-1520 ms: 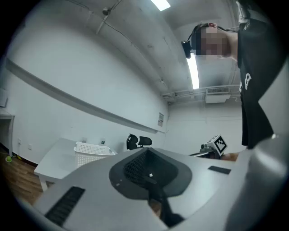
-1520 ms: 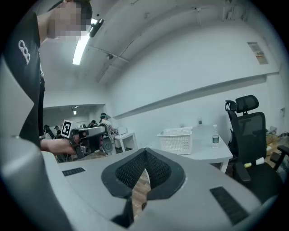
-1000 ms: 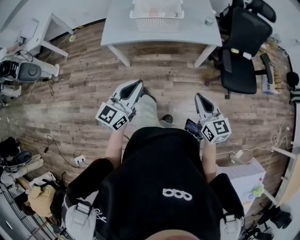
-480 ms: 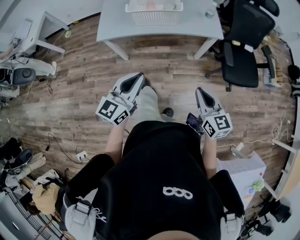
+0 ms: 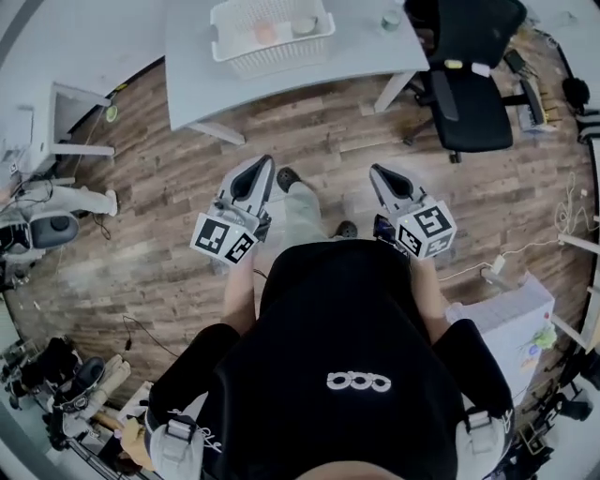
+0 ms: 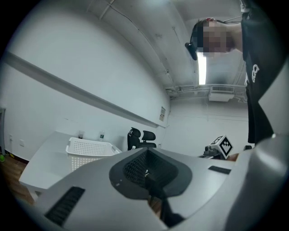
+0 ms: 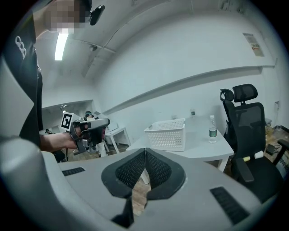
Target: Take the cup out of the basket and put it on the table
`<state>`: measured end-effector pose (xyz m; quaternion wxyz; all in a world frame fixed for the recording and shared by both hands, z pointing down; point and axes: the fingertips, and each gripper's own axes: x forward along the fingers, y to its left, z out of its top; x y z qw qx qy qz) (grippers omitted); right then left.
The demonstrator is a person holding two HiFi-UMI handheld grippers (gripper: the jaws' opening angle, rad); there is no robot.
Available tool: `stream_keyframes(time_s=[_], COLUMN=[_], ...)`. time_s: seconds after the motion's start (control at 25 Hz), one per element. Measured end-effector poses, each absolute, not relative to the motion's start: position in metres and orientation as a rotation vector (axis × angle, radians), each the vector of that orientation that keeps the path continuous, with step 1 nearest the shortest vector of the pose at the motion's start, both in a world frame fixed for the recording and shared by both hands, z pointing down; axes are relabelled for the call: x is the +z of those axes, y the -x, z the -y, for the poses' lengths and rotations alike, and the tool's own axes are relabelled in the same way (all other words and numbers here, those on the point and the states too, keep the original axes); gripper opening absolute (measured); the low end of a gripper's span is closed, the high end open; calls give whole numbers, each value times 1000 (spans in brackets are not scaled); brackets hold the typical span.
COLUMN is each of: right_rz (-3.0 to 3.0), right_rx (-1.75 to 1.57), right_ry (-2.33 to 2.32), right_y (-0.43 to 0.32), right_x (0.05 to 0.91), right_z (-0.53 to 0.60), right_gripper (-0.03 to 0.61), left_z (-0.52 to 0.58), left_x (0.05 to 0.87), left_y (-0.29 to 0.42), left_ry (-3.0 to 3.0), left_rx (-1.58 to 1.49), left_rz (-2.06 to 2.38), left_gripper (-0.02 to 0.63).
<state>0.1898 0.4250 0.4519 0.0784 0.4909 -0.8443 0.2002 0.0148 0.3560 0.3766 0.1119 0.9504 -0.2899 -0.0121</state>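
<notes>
The cup (image 5: 266, 33) sits inside the basket (image 5: 272, 60), seen from above as a small pinkish round shape. A paler round thing (image 5: 303, 25) lies just beside it, and I cannot tell whether that is a second cup. The basket is white plastic lattice, rectangular with rounded corners. It stands on the far part of the surface (image 5: 192, 66), a smooth pale-grey top on slanted white legs, with its long axis running left to right.

Both hand-held grippers are low in front of the person's body, over the plank floor (image 5: 159, 197) and well apart from the surface. The left hand-held gripper (image 5: 257, 169) is clenched with nothing between its ribbed dark pads. The right hand-held gripper (image 5: 382, 173) is likewise closed and empty. Both point forward toward the basket.

The basket lies straight ahead of the left one and off to the left of the right one, so the left looks nearer to the cup. The reach has not yet begun, and the jaws will need to part before going down over the basket rim.
</notes>
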Motion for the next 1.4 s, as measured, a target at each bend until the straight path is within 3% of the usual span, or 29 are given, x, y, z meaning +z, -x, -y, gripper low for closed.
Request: stream_keyframes(time_s=[0.28,0.84,1.4], right_rz=[2509,2450,2601], right_rx=[614,651,626], right_ry=[-1498,-1426,-1214], right_y=[-186,-148,-224], right_x=[442,449,451], right_z=[-330,-181,-56], right_gripper=[23,23,23], left_z=[-255,-101,-2], left_x=[366,374,386], left_y=[-30,21,-56], left_ry=[-2818,-2791,-2724], left_rx=[-33,-17,72], left_rz=[749,751,1031], left_gripper=[8,8,8])
